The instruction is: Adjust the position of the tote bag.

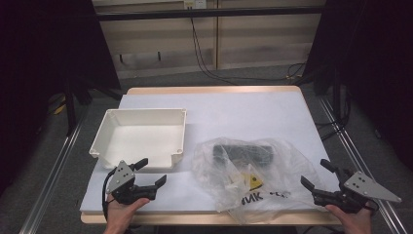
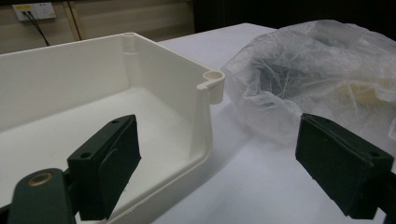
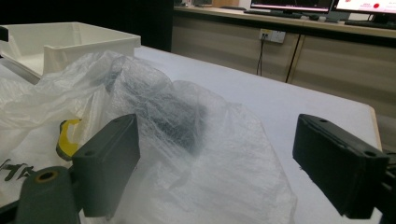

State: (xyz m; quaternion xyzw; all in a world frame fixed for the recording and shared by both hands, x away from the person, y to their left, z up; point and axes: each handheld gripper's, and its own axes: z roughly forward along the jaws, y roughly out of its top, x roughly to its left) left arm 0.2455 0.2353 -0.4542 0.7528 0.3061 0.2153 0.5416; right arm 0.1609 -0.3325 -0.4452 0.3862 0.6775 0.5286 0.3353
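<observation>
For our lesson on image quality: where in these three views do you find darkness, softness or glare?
High view: black surroundings, evenly lit table. Left gripper view: jaws near the lens soft, white bin sharper. Right gripper view: plastic bag hazy, its dark contents blurred, bright monitors behind.

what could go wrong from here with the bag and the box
The thin clear plastic bag is loose and crumpled, so the open right gripper may pinch only film and let the dark item inside slide or spill. The open left gripper sits close to the white box and could nudge it.
</observation>
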